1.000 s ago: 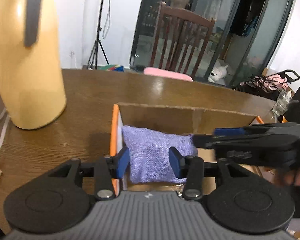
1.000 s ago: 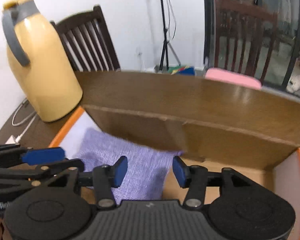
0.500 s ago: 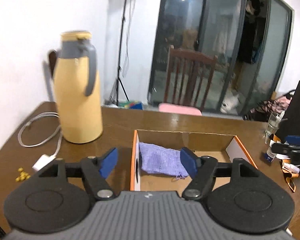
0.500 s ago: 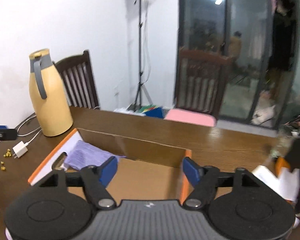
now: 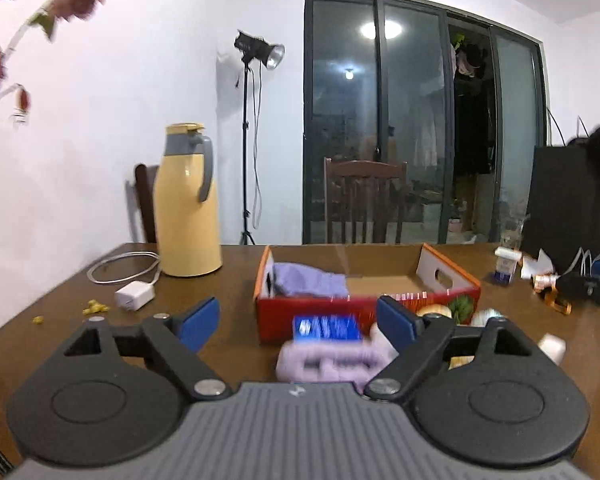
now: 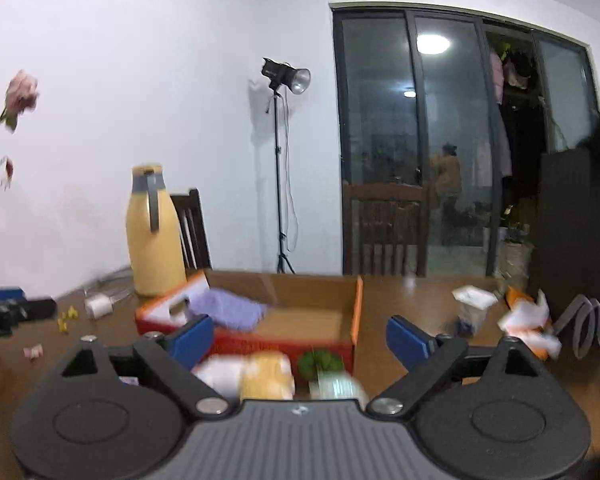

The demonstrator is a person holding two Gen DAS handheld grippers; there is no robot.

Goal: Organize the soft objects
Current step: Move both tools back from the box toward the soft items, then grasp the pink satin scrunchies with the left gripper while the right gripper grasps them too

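A red and orange cardboard box (image 5: 364, 310) (image 6: 260, 346) sits on the wooden table with a folded purple cloth (image 5: 310, 284) (image 6: 228, 312) in its left end. My left gripper (image 5: 298, 324) is open and empty, pulled back in front of the box. Just before it lie a blurred lilac soft item (image 5: 332, 362) and a blue packet (image 5: 326, 328). My right gripper (image 6: 300, 338) is open and empty, also in front of the box. Below it lie blurred white and yellow soft items (image 6: 260, 374) and a green thing (image 6: 320, 362).
A yellow thermos (image 5: 186, 200) (image 6: 152, 232) stands left of the box, with a white charger and cable (image 5: 134, 296) beside it. Small bottles and papers (image 6: 524, 320) lie at the right. Chairs, a light stand and a glass door are behind the table.
Both grippers have pulled back and up from the box and opened wider. The purple cloth stays in the box. More of the table and the items before the box have come into view.
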